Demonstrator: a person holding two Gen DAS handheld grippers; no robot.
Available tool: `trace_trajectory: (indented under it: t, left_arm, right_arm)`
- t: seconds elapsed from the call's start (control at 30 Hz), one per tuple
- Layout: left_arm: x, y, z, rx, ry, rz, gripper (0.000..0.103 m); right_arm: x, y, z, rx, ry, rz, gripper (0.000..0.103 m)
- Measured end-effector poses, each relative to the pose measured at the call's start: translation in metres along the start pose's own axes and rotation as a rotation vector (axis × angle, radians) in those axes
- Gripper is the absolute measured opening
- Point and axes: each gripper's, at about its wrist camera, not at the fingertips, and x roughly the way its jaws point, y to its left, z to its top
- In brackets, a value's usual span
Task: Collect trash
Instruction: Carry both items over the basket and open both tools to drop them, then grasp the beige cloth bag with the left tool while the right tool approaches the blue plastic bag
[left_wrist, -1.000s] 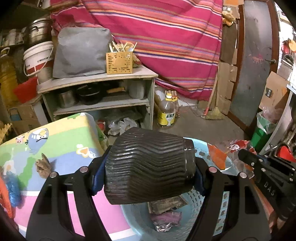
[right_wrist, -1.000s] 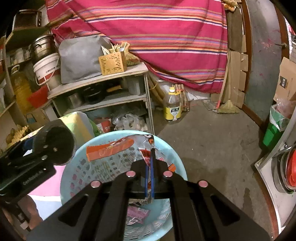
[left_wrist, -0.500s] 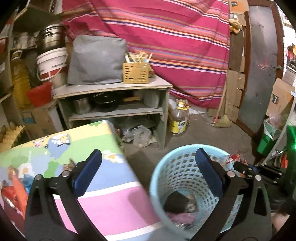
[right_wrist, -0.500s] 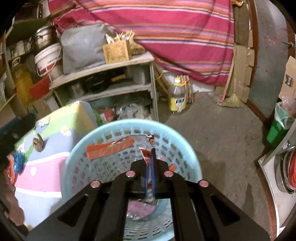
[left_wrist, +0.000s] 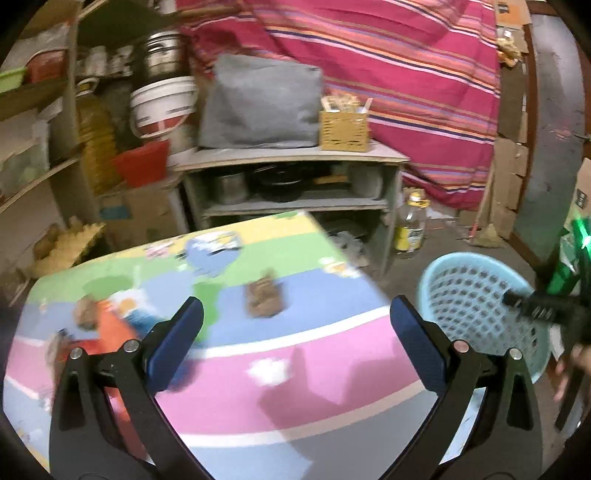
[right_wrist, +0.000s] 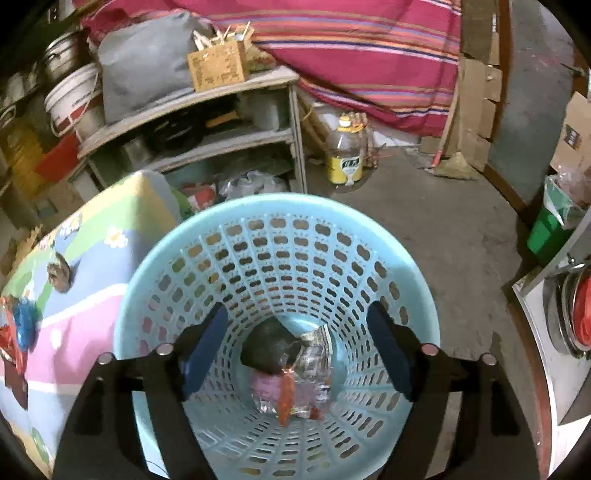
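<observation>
Hovering spread right hand-held gripper (right_wrist: 295, 343) over basket (right_wrist: 258, 210), left hand-held gripper (left_wrist: 295, 325) spread above blurry, possibly crumpled scrap (left_wrist: 265, 298)

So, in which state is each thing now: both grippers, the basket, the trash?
left gripper: open, empty, over the table.
right gripper: open, empty, above the basket.
blue basket: upright, holds trash.
dark crumpled piece: lying in the basket.
wrappers: at the basket's bottom.
brown scrap: on the table.

left view over table (left_wrist: 280, 354), right view above shared basket (right_wrist: 413, 280)
</observation>
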Motion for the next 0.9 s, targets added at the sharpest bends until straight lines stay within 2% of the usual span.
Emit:
trace_trajectory:
  t: [0.13,0.23,0.33,0.53,0.67,0.8,0.9]
  left_arm:
    - [-0.009,0.058,-0.016,-0.055,0.02,0.067,0.098]
    - [-0.012,0.104,-0.028,-0.094,0.032,0.128,0.098]
    - [-0.011,0.153,-0.042,-0.115,0.053,0.217,0.098]
    - [-0.003,0.236,-0.064,-0.218,0.124,0.283,0.098]
    - [0.008,0.273,-0.079,-0.248,0.184,0.292,0.098]
    - [0.025,0.288,-0.085,-0.218,0.227,0.292,0.097]
    - [0.034,0.291,-0.089,-0.2,0.261,0.288,0.087]
  right_arm:
    - [-0.016,0.025,-0.001,-0.008,-0.064,0.018,0.084]
    - [-0.027,0.05,-0.005,-0.025,-0.114,0.039,0.091]
    - [-0.039,0.087,-0.013,-0.064,-0.168,0.07,0.093]
    - [-0.052,0.151,-0.027,-0.14,-0.218,0.111,0.095]
    - [-0.053,0.194,-0.038,-0.199,-0.218,0.147,0.095]
    - [-0.049,0.229,-0.046,-0.238,-0.203,0.128,0.095]
    - [-0.044,0.252,-0.052,-0.257,-0.179,0.152,0.095]
